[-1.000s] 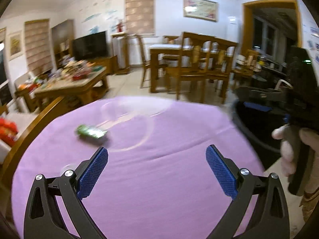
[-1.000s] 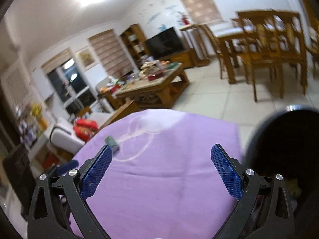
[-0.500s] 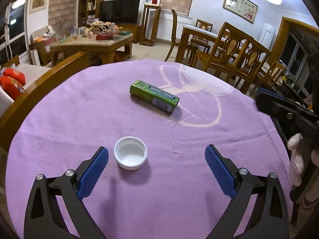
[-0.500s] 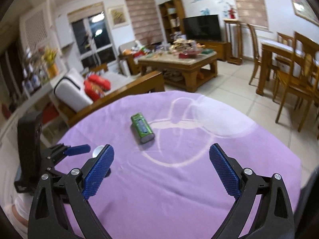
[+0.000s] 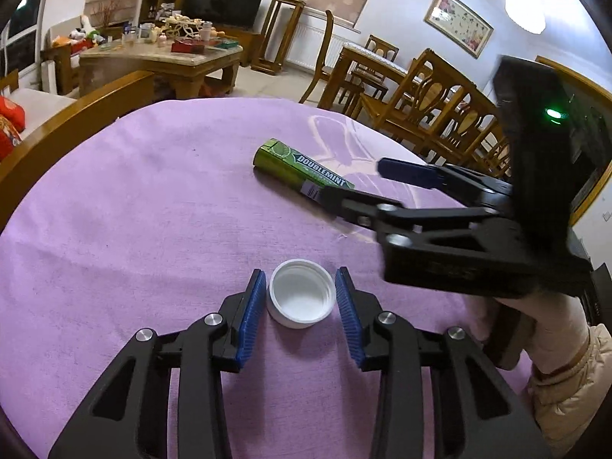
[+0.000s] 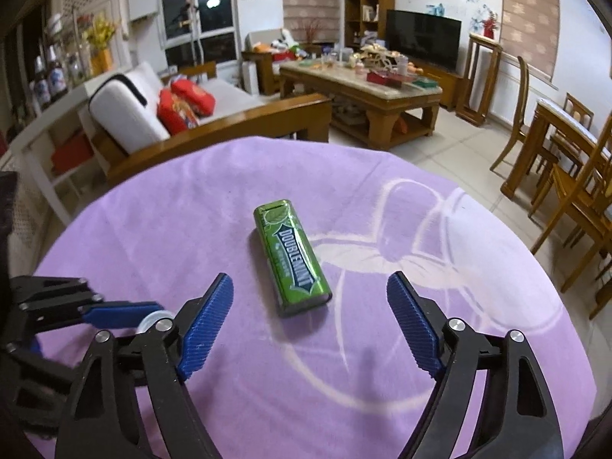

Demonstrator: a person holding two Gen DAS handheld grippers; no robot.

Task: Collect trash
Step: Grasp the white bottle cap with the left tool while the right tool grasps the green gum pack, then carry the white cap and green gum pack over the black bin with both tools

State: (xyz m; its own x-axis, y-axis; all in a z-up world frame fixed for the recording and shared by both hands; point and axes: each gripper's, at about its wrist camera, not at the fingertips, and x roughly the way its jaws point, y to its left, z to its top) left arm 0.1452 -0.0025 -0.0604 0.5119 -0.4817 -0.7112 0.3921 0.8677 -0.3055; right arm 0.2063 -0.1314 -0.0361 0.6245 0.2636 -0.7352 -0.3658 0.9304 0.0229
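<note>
A white bottle cap (image 5: 301, 298) lies open side up on the purple tablecloth (image 5: 134, 210). My left gripper (image 5: 301, 298) has its blue pads on both sides of the cap, closed on it. A green Doublemint gum pack (image 6: 291, 256) lies flat further out; it also shows in the left wrist view (image 5: 302, 172). My right gripper (image 6: 310, 306) is open, its fingers either side of the pack's near end, a little short of it. It shows from the side in the left wrist view (image 5: 355, 179). The left gripper (image 6: 114, 313) and a sliver of the cap (image 6: 151, 321) show at the right wrist view's lower left.
The round table's edge (image 6: 535, 252) drops off to tiled floor. A wooden sofa frame (image 6: 229, 122) stands beyond the far left edge, a cluttered coffee table (image 6: 363, 84) behind it, dining chairs (image 6: 573, 199) at the right.
My left gripper moved forward and closed around the white cap. My right gripper moved in toward the gum pack's near end and narrowed somewhat, still open.
</note>
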